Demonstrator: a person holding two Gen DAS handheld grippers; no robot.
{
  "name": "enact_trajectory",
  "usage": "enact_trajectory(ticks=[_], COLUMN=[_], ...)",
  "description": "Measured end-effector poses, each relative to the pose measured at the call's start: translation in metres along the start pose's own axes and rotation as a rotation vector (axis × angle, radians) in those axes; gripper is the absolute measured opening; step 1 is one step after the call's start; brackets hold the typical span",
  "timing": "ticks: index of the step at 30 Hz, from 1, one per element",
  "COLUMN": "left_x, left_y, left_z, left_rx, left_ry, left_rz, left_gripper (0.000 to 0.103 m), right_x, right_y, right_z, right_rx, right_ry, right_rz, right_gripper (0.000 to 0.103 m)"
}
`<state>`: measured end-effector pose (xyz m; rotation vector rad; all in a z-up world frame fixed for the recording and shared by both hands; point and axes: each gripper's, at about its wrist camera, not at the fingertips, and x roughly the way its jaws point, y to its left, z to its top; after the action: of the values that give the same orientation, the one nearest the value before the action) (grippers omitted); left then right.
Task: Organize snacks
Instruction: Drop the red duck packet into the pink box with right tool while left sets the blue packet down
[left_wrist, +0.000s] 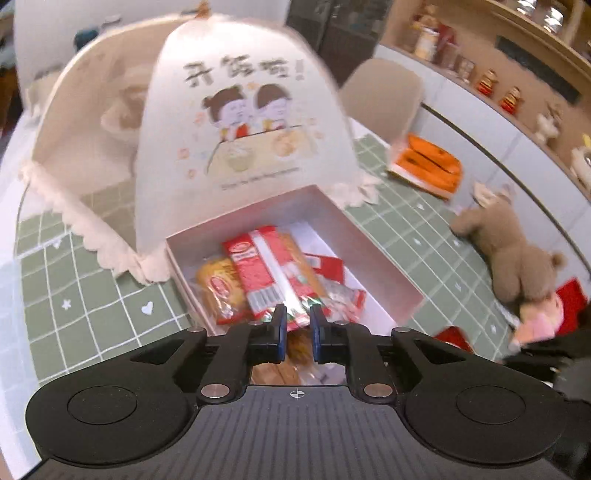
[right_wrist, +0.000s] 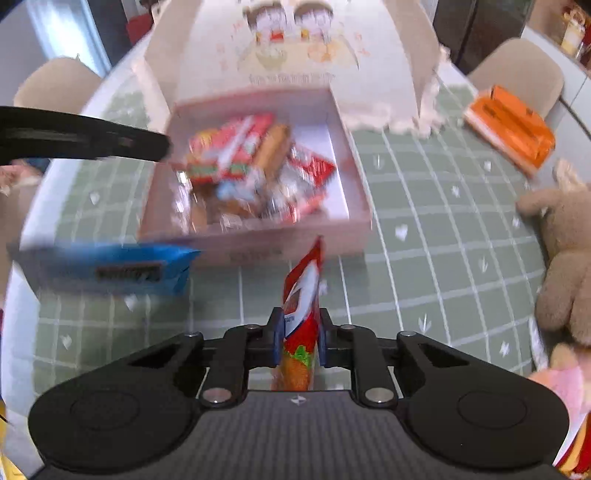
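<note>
Right gripper (right_wrist: 298, 332): jaws drawn in tight on a red snack packet (right_wrist: 302, 295), pads pressing both its flat faces; the packet is held clear of the table.
Packet's long axis: runs forward along the fingers, its crimped tip pointing ahead past the jaws toward the box; its lower end hangs back under the gripper body.
Pink box (right_wrist: 280, 242): straight ahead of the right jaws and lower, its near wall facing them, already holding a heap of red and orange wrapped snacks.
Gap to cross: a strip of green checked tablecloth (right_wrist: 424, 258) lies between the packet's tip and the box's near wall.
Left gripper (left_wrist: 297, 325): jaws nearly together with only a slim gap; nothing seems pinched, though wrappers show behind the gap. It hangs directly over the box's contents.
Blue packet (right_wrist: 107, 266): ahead and left of the right jaws, on the table against the box's near wall, not yet inside.
Nearer hand: the left sits over the box; the right carries the load, so its likely move is forward and over the wall.
Risk: the left gripper crowds the drop spot.
</note>
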<state>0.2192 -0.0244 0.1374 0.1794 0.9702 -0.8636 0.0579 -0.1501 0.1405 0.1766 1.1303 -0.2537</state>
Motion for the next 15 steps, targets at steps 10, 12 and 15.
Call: enact_trajectory(ticks=[10, 12, 15], left_x=[0.005, 0.006, 0.01], left_y=[0.024, 0.03, 0.036], left_z=[-0.008, -0.013, -0.021], left_rx=[-0.047, -0.077, -0.118], left_ry=[0.039, 0.048, 0.067], left_rz=[0.052, 0.07, 0.097], left_gripper=[0.016, 0.016, 0.016], right_x=[-0.028, -0.016, 0.028], right_y=[0.001, 0.001, 0.0], right_z=[0.08, 0.099, 0.118], right_rx=[-0.017, -0.004, 0.023], right_ry=[-0.151, -0.188, -0.175], right_rz=[0.124, 0.127, 0.094], right_gripper=[0.017, 0.017, 0.017])
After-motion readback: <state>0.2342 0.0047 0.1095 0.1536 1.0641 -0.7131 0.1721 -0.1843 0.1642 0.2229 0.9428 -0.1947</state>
